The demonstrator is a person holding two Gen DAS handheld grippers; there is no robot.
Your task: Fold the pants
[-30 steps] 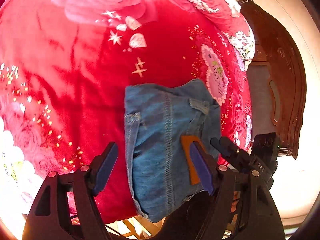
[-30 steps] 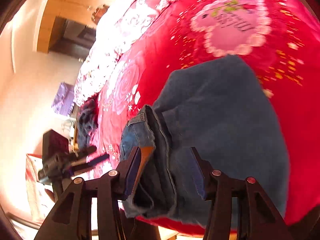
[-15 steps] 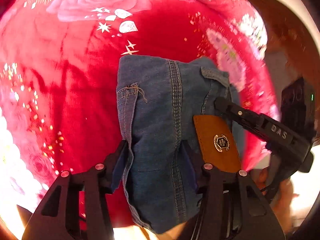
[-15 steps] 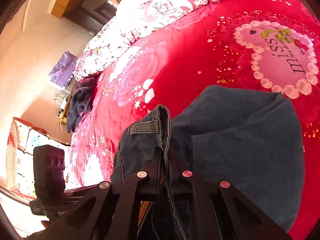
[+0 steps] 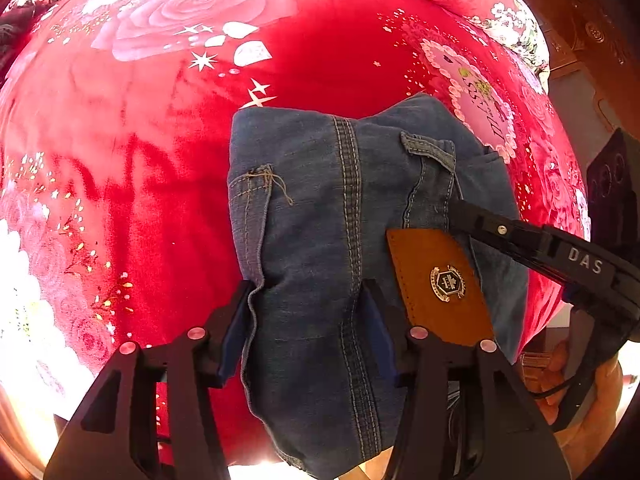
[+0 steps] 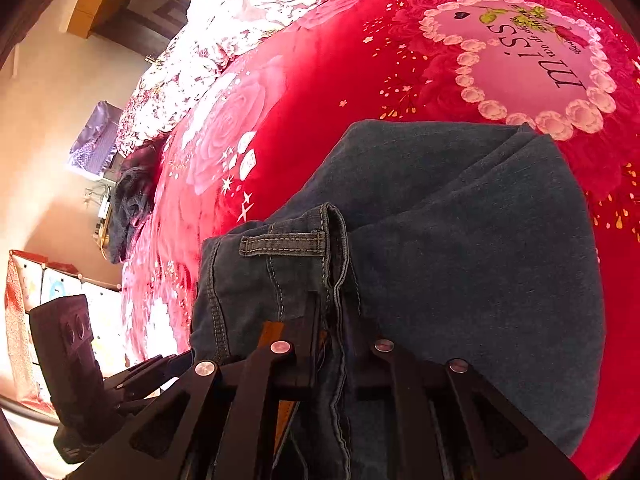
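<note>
A bed covered with a bright red blanket [image 5: 132, 152] printed with pink roses, white stars and a heart-shaped frame of small roses is seen in both views; a dark wooden headboard [image 5: 592, 36] is visible at the right edge of the left wrist view, and a heap of dark clothing [image 6: 130, 204] is lying at the far side of the bed in the right wrist view. The folded blue denim pants [image 5: 340, 248] are placed on the blanket near the edge of the bed, with the waistband part on top, where a belt loop [image 5: 428, 148] and a brown leather patch [image 5: 440, 284] with a small metal emblem are shown.

The left gripper [image 5: 306, 320] is set over the near part of the pants. Its blue-padded fingers [image 5: 236, 328] are partly closed and a thick fold of denim is pinched between them, the pads touching the fabric on both sides.

The right gripper [image 6: 332, 340] is applied to the waistband edge beside the belt loop. Its fingers [image 6: 308, 320] are pressed almost together, and the doubled denim edge is clamped between them. In the left wrist view one black finger of this gripper is seen lying on the denim just beside the leather patch.
</note>
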